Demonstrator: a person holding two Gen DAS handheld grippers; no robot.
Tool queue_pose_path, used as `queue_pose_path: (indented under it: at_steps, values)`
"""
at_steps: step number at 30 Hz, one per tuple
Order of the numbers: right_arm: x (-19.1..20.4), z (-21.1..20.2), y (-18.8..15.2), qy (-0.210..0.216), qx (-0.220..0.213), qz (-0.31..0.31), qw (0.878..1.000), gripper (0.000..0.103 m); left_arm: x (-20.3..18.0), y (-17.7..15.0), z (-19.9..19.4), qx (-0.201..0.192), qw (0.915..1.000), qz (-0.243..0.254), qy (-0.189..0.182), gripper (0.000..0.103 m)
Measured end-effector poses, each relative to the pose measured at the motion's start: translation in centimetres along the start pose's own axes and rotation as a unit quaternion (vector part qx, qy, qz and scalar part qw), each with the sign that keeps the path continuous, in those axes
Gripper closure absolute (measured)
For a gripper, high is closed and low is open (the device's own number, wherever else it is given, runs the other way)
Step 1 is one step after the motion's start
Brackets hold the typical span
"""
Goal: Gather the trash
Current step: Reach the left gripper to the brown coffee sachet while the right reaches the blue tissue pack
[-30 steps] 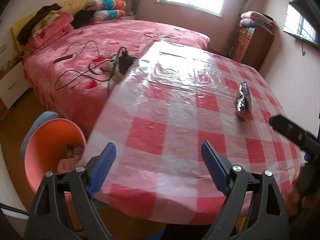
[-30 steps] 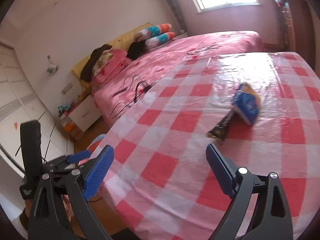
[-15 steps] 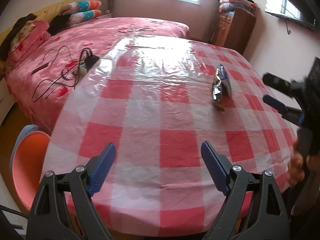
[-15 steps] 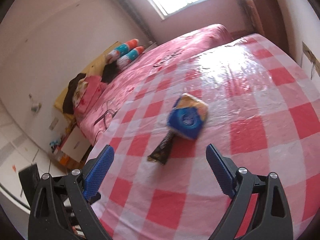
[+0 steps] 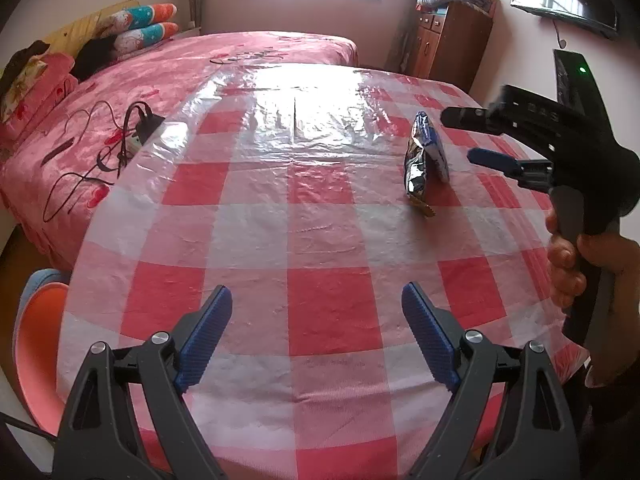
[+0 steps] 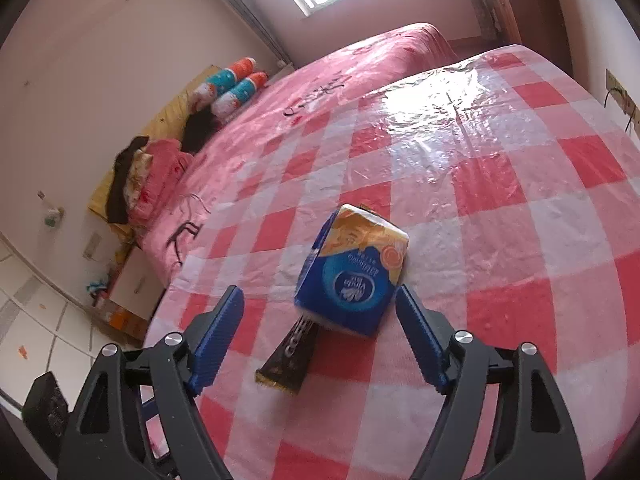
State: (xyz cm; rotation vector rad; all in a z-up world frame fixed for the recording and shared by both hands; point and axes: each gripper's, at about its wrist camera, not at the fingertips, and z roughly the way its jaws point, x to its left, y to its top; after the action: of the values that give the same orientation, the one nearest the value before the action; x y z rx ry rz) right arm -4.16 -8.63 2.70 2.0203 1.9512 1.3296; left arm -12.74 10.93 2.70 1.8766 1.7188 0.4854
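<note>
A blue and orange tissue pack [image 6: 352,276] lies on the red-checked table [image 5: 320,220], partly on top of a dark snack wrapper [image 6: 290,356]. My right gripper [image 6: 318,296] hovers just in front of them. Its jaws are closing with the pack's near end between them; the right pad is beside the pack's corner, the left pad stands apart. From the left wrist view the pack [image 5: 434,148] and wrapper [image 5: 416,164] sit at the right, with the right gripper [image 5: 456,136] beside them in a person's hand. My left gripper [image 5: 316,320] is open and holds nothing over the table's near part.
An orange bin [image 5: 36,344] stands on the floor at the table's near left corner. A pink bed [image 5: 160,68] with a power strip and cables [image 5: 136,132] lies behind and left of the table. A wooden cabinet [image 5: 452,44] stands at the back right.
My right gripper has come up close to the tissue pack and wrapper, and its jaws have narrowed around them. My left gripper's view has swung right, so the bin has slid to the left edge.
</note>
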Motion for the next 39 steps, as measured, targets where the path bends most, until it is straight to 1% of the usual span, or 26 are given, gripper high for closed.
queue_pose_path:
  at_steps: [9, 15, 19, 22, 23, 26, 27, 29, 31, 37, 39]
  values:
    - [-0.4, 2.3, 0.9, -0.042, 0.005, -0.017, 0.999, 0.026, 0.3, 0.6, 1.1, 0.005, 0.9999, -0.004, -0.012, 0.016]
    - [-0.6, 2.9, 0.7, -0.058, 0.006, -0.028, 0.998, 0.027, -0.2, 1.2, 1.7, 0.005, 0.9997, -0.003, -0.022, 0.016]
    - [-1.2, 2.8, 0.7, -0.088, 0.005, -0.034, 0.996, 0.028, -0.5, 1.7, 2.1, 0.005, 0.9996, 0.000, -0.029, 0.016]
    - [-2.3, 2.4, 0.9, -0.124, 0.001, -0.040, 0.991, 0.028, -1.0, 2.3, 2.3, 0.002, 0.9994, 0.004, -0.035, 0.016]
    - [-2.8, 2.2, 0.9, -0.128, -0.001, -0.039, 0.991, 0.030, -1.2, 2.5, 2.4, 0.001, 0.9993, 0.005, -0.037, 0.016]
    - [-3.8, 1.6, 1.1, -0.146, -0.005, -0.034, 0.989, 0.030, -2.0, 3.3, 2.8, -0.003, 0.9989, 0.012, -0.046, 0.016]
    - [-4.2, 1.4, 1.3, -0.149, -0.006, -0.032, 0.988, 0.029, -2.2, 3.5, 2.9, -0.005, 0.9987, 0.015, -0.048, 0.016]
    - [-4.8, 1.4, 1.5, -0.141, -0.005, -0.028, 0.990, 0.029, -3.0, 4.1, 3.3, -0.009, 0.9983, 0.023, -0.053, 0.016]
    - [-5.0, 1.4, 1.5, -0.144, -0.005, -0.031, 0.989, 0.029, -3.7, 4.6, 4.0, -0.006, 0.9981, 0.030, -0.054, 0.016]
    - [-4.2, 2.0, 1.3, -0.169, -0.003, -0.076, 0.983, 0.026, -5.5, 6.6, 6.0, -0.014, 0.9970, 0.053, -0.056, 0.016]
    - [-3.9, 2.5, 1.4, -0.170, 0.001, -0.084, 0.982, 0.025, -6.2, 7.2, 6.7, -0.016, 0.9962, 0.063, -0.058, 0.017]
